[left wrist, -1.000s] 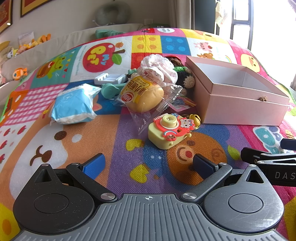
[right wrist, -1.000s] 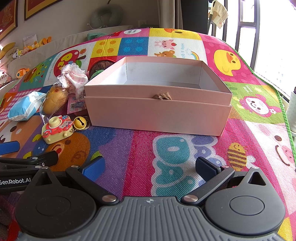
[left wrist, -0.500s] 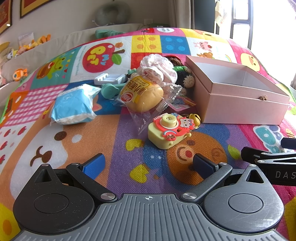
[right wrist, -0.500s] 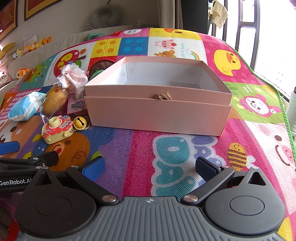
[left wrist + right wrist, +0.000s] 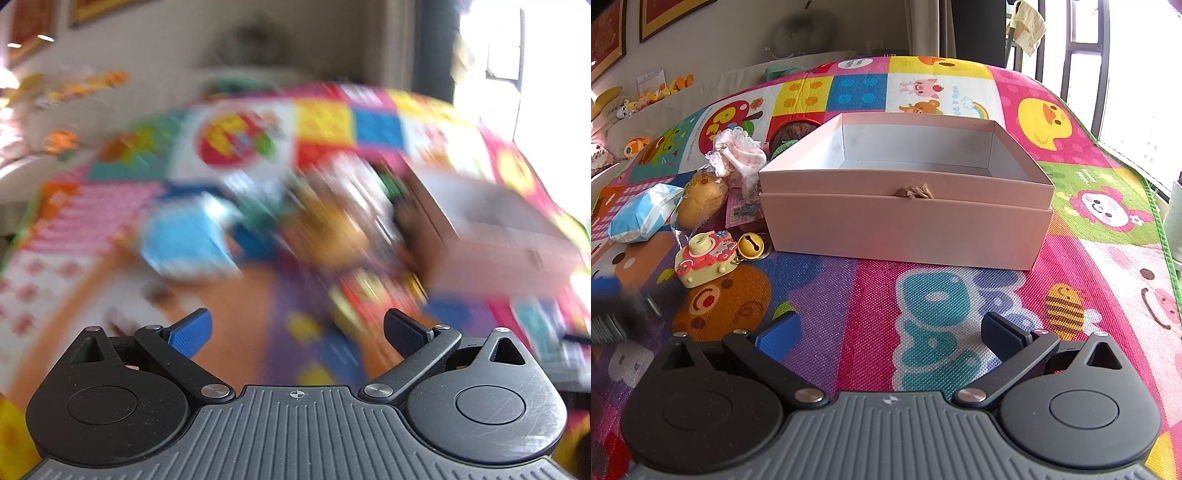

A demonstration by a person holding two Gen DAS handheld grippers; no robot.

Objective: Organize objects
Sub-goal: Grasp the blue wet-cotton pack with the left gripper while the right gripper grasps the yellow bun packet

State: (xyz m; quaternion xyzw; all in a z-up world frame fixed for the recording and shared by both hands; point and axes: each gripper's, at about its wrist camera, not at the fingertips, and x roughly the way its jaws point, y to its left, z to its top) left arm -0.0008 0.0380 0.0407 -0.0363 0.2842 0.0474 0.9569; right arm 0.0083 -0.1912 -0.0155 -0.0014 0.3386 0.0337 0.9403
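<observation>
An open pink box (image 5: 905,225) stands on the colourful play mat (image 5: 871,317); nothing shows inside it. Left of it lie a yellow toy camera (image 5: 703,258), a gold bell (image 5: 751,245), a wrapped bun (image 5: 701,199), a blue tissue pack (image 5: 641,216) and a frilly pink cloth (image 5: 738,157). My right gripper (image 5: 888,338) is open and empty, low over the mat in front of the box. My left gripper (image 5: 297,330) is open and empty; its view is motion-blurred, with the tissue pack (image 5: 184,240) and the box (image 5: 509,240) smeared ahead.
A blurred part of the left gripper (image 5: 613,306) shows at the left edge of the right wrist view. A sofa edge with small plush toys (image 5: 646,96) runs along the back left. A window (image 5: 1126,74) is at the right.
The left gripper has started moving fast, blurring its view; the scene has shifted in it. The right gripper and the objects have not moved.
</observation>
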